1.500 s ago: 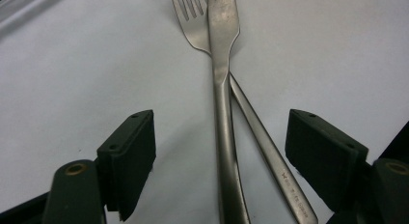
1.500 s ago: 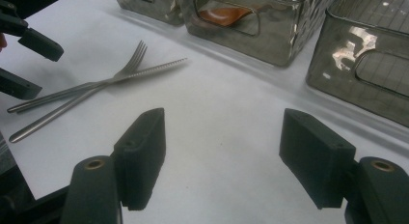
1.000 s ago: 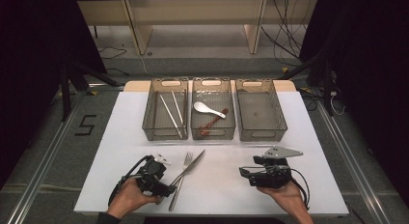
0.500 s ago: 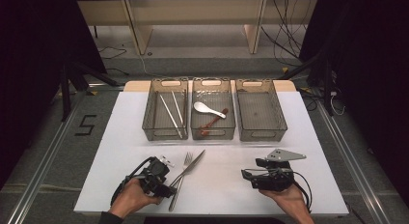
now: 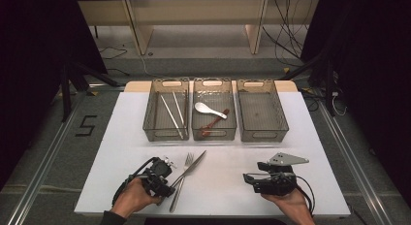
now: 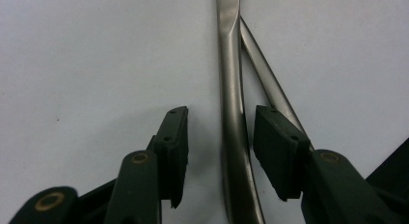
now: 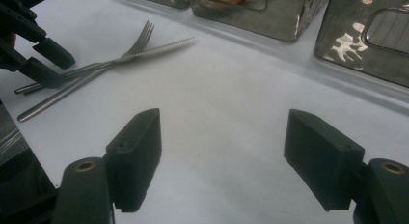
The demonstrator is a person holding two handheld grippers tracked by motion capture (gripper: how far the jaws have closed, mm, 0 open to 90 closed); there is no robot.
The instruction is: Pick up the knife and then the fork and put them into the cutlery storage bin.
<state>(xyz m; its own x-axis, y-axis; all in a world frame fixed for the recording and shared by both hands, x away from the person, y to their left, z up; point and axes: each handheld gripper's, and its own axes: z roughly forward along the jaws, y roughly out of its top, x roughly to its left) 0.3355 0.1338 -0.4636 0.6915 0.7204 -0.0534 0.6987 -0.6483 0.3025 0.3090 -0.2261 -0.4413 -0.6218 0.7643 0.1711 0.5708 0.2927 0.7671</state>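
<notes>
Left tongs (image 5: 167, 184), lower left of the high view: low over the white surface (image 5: 228, 162), jaws astride a handle of the crossed cutlery. In the left gripper view the jaws have just been closing and stand about half open. A metal handle lies in the gap, but the pads (image 6: 176, 142) do not yet press it. Which piece that handle belongs to cannot be told with certainty. The fork (image 5: 186, 160) and knife (image 5: 194, 164) lie crossed at lower centre-left, handles toward the person; judged convenient for a grasp from the near edge.

Right tongs (image 5: 248, 179), lower right: hover above bare surface, jaws wide apart, nothing between them. Judged to be waiting.

Three clear bins stand in a row across mid-frame. Left bin (image 5: 150, 125): a pair of chopsticks (image 5: 172, 116). Middle bin (image 5: 231, 130): a white spoon (image 5: 206, 108) and a brown spoon (image 5: 213, 123), overlapping. Right bin (image 5: 278, 133): empty. Contents suggest sorting by kind, the empty bin probably meant for the fork and knife.
</notes>
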